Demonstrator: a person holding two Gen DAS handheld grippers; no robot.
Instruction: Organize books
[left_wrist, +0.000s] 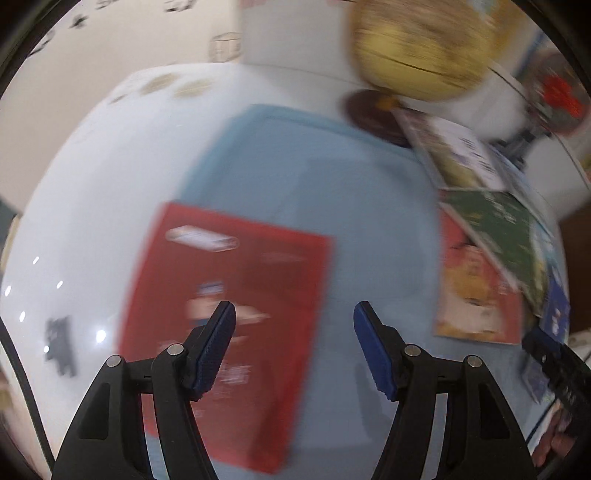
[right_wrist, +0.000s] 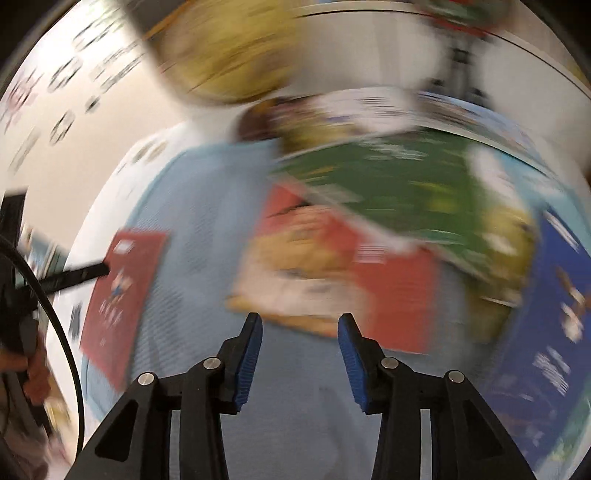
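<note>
The left gripper (left_wrist: 294, 314) is hovering with its blue-padded jaws spread wide and gripping nothing, poised over the flat red-covered book (left_wrist: 225, 314), which is lying partly on the pale blue rectangular mat (left_wrist: 306, 166) and partly on the glossy white table (left_wrist: 74, 229). The right gripper (right_wrist: 300, 326) is hanging open as well, empty, above the mat's bare blue cloth. Just beyond its fingertips a red and yellow picture book (right_wrist: 332, 266) is lying under a dark green-covered book (right_wrist: 388, 184), beside a deep blue book (right_wrist: 554, 332) (all heavily blurred). Farther back a yellow globe on a brown round base (left_wrist: 413, 48) is standing.
</note>
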